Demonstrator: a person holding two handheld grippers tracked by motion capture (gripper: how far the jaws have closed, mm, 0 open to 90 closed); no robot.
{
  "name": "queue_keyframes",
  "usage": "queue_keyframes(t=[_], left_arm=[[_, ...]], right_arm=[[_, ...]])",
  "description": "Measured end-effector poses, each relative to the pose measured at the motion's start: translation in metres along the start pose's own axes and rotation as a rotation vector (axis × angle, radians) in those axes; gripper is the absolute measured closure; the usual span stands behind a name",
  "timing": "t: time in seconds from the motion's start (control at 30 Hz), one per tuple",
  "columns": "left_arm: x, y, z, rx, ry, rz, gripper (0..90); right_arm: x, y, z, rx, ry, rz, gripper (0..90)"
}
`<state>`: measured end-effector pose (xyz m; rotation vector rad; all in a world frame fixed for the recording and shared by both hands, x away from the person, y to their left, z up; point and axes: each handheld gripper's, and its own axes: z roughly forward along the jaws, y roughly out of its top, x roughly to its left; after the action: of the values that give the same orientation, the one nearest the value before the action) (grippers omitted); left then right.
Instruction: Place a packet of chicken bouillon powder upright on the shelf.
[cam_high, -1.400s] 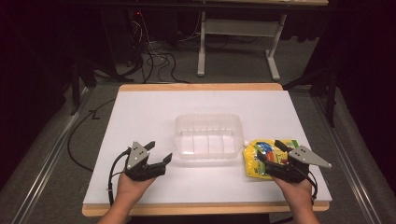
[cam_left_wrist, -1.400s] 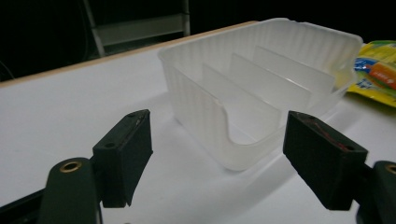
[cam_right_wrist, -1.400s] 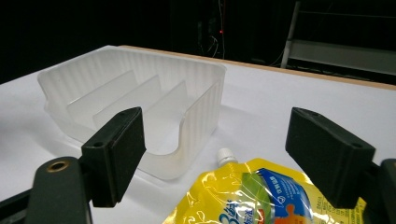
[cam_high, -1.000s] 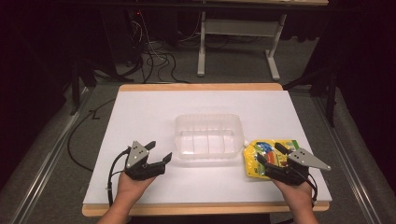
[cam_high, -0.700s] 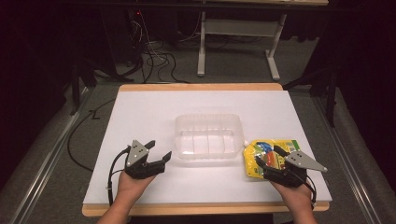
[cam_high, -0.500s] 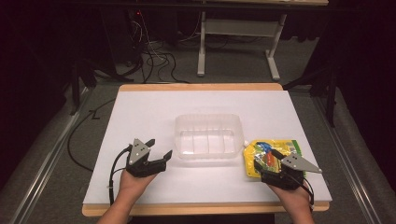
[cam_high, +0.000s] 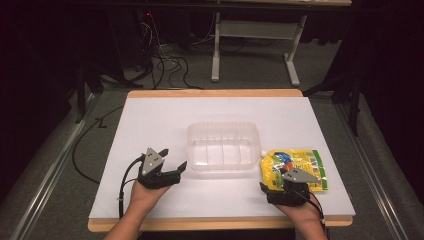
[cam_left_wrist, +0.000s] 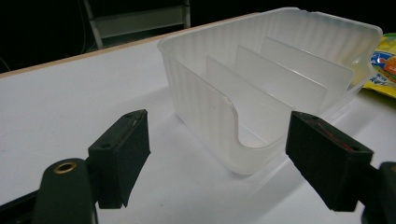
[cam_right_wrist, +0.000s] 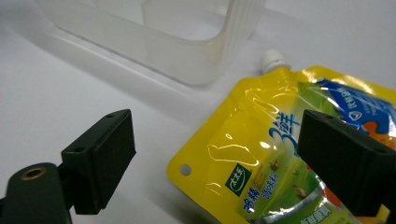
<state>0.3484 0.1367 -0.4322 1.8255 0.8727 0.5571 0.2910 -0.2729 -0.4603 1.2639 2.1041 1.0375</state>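
A clear plastic bin (cam_high: 223, 146) with inner dividers stands in the middle of the white table (cam_high: 160, 115). A yellow spouted pouch (cam_high: 295, 166) lies flat to its right, white cap (cam_right_wrist: 272, 59) toward the bin (cam_right_wrist: 154, 32). My right gripper (cam_high: 272, 184) hovers open at the pouch's (cam_right_wrist: 280, 154) near left corner, one jaw over the bare table, the other over the pouch. My left gripper (cam_high: 172, 166) rests open by the bin's near left corner; the bin (cam_left_wrist: 261, 88) stands just ahead between its jaws.
The table's wooden front edge (cam_high: 215, 223) lies just below both hands. Beyond the far edge are a dark floor with cables (cam_high: 160, 62) and the white legs of a desk (cam_high: 252, 35).
My right gripper has slid back and left, from over the pouch's middle to its near left corner. The left gripper has barely moved.
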Motion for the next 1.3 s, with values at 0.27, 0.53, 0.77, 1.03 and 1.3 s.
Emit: queue_keyframes(t=[0.27,0.53,0.77,1.03,1.3], left_arm=[[0.0,-0.001,0.0,0.009,-0.016,-0.002,21.7],[-0.001,-0.001,0.0,0.011,-0.02,-0.001,21.7],[-0.001,-0.001,0.001,0.016,-0.031,-0.003,21.7],[-0.003,-0.001,0.002,0.029,-0.047,0.002,21.7],[-0.005,-0.002,0.004,0.035,-0.054,0.009,21.9]], right_arm=[[0.002,-0.004,0.015,0.066,-0.008,-0.032,10.3],[0.005,-0.007,0.023,0.115,-0.038,-0.056,12.3],[0.003,-0.007,0.023,0.124,-0.068,-0.059,18.6],[-0.003,-0.005,0.009,0.048,-0.095,-0.056,34.8],[-0.011,-0.006,0.001,0.028,-0.1,-0.031,51.2]])
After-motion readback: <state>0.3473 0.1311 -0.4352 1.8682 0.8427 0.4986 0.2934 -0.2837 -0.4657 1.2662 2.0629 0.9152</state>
